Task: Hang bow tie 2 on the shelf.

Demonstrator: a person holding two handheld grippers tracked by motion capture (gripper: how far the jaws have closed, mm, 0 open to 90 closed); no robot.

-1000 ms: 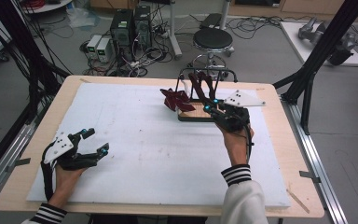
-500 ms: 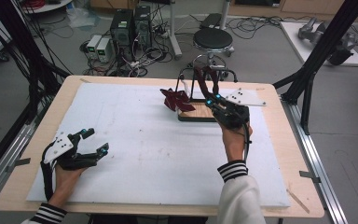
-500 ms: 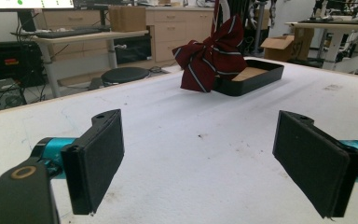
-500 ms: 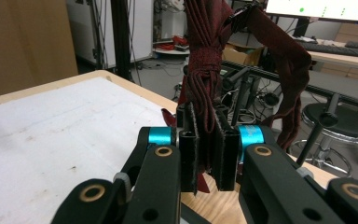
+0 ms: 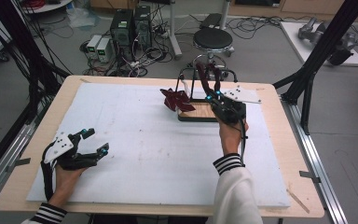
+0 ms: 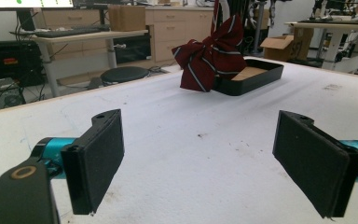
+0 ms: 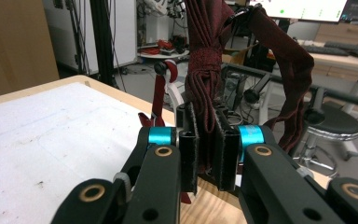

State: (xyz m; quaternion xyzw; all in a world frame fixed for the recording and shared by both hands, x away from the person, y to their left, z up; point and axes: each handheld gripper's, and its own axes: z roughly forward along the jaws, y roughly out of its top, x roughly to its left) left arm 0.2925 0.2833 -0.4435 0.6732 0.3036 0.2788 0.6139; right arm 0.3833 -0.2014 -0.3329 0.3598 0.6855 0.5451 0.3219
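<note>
A dark red striped bow tie [image 5: 176,99] leans against the left end of a black tray with a wooden floor [image 5: 200,113] at the far middle of the white mat. Its dark red neck band [image 5: 201,78] stands up in a loop from my right gripper [image 5: 213,97], which is shut on it over the tray. In the right gripper view the pads [image 7: 189,154] pinch the bunched band [image 7: 208,93], and the loop [image 7: 291,70] curves off to the right. My left gripper [image 5: 89,143] rests open on the mat at the near left, far from the bow tie [image 6: 209,53] and tray [image 6: 254,77].
A pale flat plate [image 5: 243,94] lies just right of the tray. A stool [image 5: 213,39], computer cases [image 5: 130,28] and cables stand on the floor beyond the table's far edge. Black frame posts [image 5: 324,56] flank the table.
My right gripper has moved a little away from the person and lower, over the tray, carrying the band with it. The left gripper has stayed still.
</note>
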